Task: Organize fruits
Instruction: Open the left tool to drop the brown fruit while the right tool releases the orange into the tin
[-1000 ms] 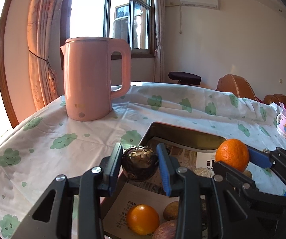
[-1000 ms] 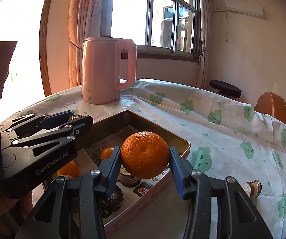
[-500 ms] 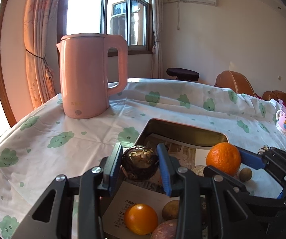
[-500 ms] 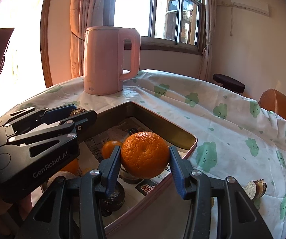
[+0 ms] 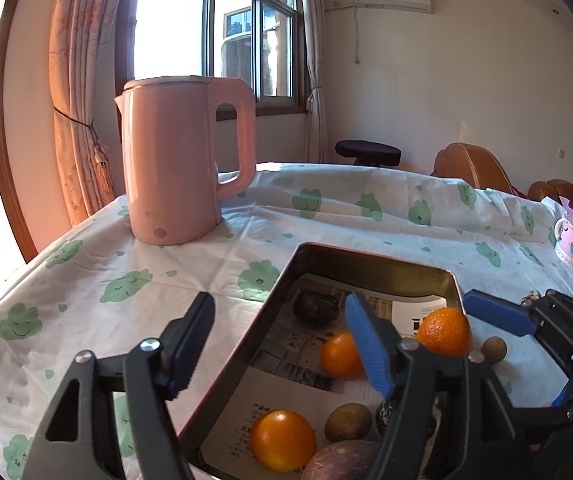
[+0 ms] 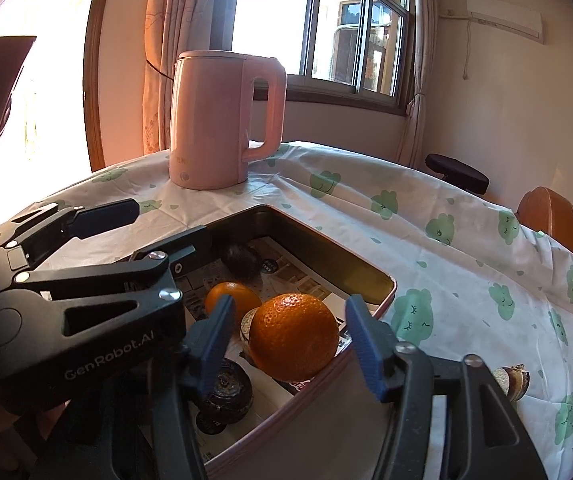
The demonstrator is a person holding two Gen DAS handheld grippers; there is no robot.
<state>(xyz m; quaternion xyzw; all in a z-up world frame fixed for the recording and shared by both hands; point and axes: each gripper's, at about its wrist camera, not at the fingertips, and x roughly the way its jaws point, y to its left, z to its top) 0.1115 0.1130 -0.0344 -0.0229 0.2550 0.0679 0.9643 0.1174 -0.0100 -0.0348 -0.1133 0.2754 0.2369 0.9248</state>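
Now both tongs stand released over the tray (image 5: 366, 257). The left gripper (image 5: 282, 344) is spread wide and holds nothing; its left finger hangs over the tablecloth (image 5: 166, 264) outside the tray's left wall, its right finger over the paper lining. Ahead of it, near the tray's far left corner, lies the dark passion fruit (image 5: 316, 308), apart from both fingers. The right gripper (image 6: 286, 342) is parted too, with the large orange (image 6: 293, 338) between its fingers and a gap showing on each side; the orange sits by the tray's right wall, stem dimple up. It is round, with no clear long axis. Also in the tray lie a smaller orange (image 6: 232, 300), another orange (image 5: 282, 439) at the near edge, a brown fruit (image 5: 348, 422) and a purplish one (image 5: 342, 462). A pink kettle (image 5: 184, 160) stands upright near the table's far left edge.
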